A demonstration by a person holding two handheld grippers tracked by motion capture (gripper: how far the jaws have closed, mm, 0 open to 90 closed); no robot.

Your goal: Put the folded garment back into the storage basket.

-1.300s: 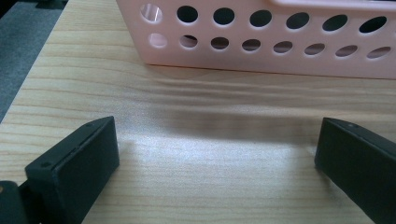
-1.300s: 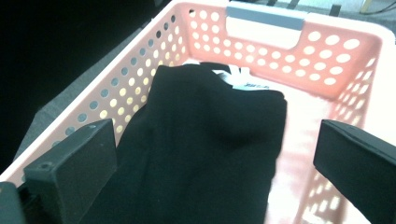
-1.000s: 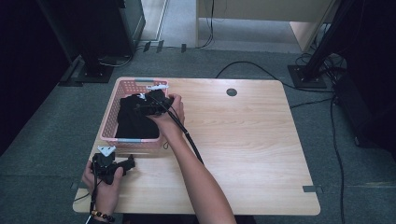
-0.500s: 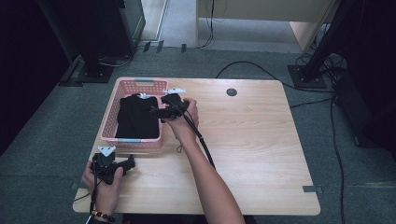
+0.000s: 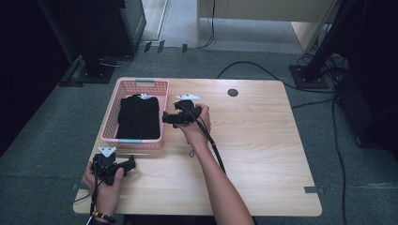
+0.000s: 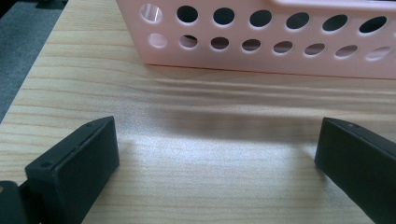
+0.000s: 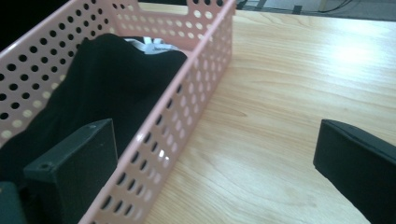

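Folded black garment (image 5: 138, 117), soft, matte, inside perforated pink plastic basket (image 5: 110, 117). Right gripper (image 5: 165, 117) jaws apart astride right wall; left gripper (image 5: 132, 163) jaws apart, empty, over woodgrain table (image 5: 263, 154).

Right gripper (image 5: 165, 117): jaws spread wide, straddling the long wall of the pink basket (image 7: 184, 116). One jaw sits on the basket side, over the black cloth (image 7: 93, 88); the other over bare table (image 7: 280, 93). That wall blocks any closing. Beyond the outer jaw, wood lies free.

Left gripper (image 5: 131, 162): jaws spread, bare wood between them. Ahead of the tips the basket's short wall bars the way; room remains to either side.
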